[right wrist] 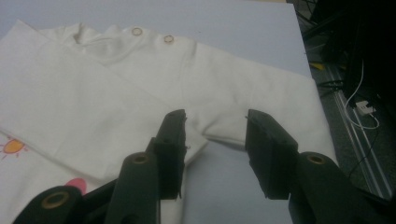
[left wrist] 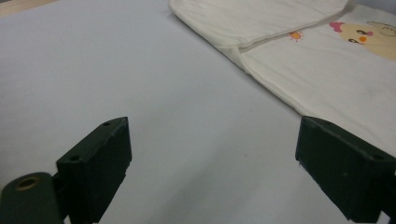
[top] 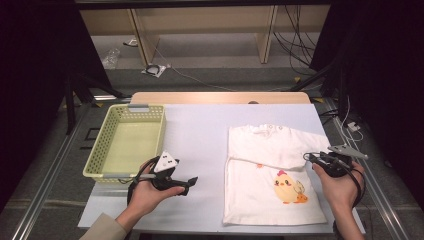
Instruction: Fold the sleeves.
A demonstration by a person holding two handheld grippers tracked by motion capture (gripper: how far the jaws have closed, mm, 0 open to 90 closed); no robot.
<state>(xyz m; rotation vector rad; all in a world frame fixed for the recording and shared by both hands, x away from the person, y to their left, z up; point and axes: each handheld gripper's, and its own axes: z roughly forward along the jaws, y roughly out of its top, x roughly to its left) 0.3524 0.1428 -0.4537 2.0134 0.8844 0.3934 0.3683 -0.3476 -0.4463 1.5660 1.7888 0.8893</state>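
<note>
With the shirt [top: 272, 170] lying flat right of the basket [top: 127, 142], keep your right gripper [right wrist: 215, 140] parted, slide under what looks like the sleeve edge, left gripper [left wrist: 210, 163] idle and released.

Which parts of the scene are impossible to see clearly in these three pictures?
- Shirt: its back is hidden by its own cloth in the high view; the chick print is cut off by the frame edge in the left gripper view.
- Basket: its near rim is covered by the left claw and hand.
- Right claw: whether its pads touch the sleeve cannot be told in the right gripper view.
</note>
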